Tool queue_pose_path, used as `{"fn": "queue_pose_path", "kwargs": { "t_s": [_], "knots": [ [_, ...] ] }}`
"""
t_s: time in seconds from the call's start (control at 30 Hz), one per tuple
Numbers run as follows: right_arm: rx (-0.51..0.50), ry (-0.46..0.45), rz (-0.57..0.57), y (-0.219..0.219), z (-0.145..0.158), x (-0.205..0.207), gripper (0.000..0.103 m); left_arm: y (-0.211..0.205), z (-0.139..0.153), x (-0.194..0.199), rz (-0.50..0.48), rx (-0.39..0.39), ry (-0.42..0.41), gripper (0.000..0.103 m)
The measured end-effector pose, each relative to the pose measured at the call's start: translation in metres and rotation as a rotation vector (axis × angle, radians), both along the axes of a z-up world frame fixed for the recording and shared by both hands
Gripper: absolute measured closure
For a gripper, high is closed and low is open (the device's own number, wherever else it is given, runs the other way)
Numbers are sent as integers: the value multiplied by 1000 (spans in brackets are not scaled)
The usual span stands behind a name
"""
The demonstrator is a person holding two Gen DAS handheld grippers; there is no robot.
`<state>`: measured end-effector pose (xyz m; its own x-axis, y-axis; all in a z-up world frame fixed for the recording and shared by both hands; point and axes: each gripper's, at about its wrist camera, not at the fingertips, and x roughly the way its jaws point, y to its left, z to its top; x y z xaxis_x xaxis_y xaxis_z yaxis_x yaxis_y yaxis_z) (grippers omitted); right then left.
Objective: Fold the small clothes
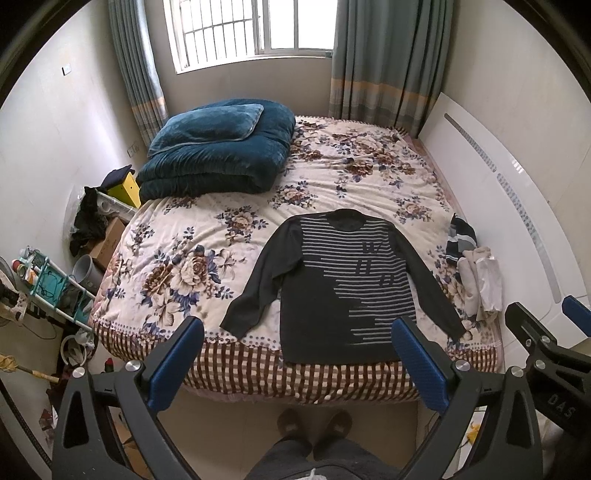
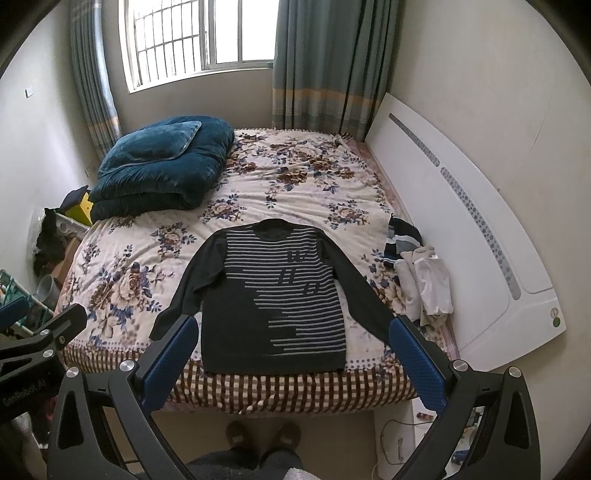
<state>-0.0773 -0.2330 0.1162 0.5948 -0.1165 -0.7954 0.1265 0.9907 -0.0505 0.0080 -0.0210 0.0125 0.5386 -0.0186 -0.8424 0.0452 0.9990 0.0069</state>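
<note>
Sweater [image 1: 343, 291] lying flat ahead of both grippers, hem nearest, at bed [image 1: 221, 229] edge. Left gripper [image 1: 295, 363] & right gripper [image 2: 291, 363] hanging released, gripping nothing. Risk: knit sliding off edge, sleeves bunching w/ uneven pinches.

walls: plain off-white | window [image 1: 255, 29]: barred, bright daylight, grey-blue curtains [image 1: 384, 62] either side | bed [image 1: 332, 177]: floral cover, checked edge, folded teal quilt [image 1: 218, 155] at far left corner | headboard [image 1: 509, 206]: white, right | floor [image 1: 229, 424]: beige
</note>
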Motion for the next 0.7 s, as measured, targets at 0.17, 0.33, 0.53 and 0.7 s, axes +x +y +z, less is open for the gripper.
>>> {"fn": "queue_pose_path", "kwargs": {
  "t_s": [0.17, 0.33, 0.53, 0.7],
  "knots": [
    [-3, -3, 1, -1, -4, -3, 0, -3, 16, 12, 9, -8, -3, 0],
    [-5, -8, 3, -1, 24, 16, 0, 0, 16, 11, 6, -12, -3, 0],
    [-5, -11, 6, -2, 32, 21, 0, 0, 19, 10, 7, -13, -5, 0],
    [-5, -14, 5, -1, 35, 20, 0, 0, 20, 9, 8, -15, -12, 0]
  ]
}}
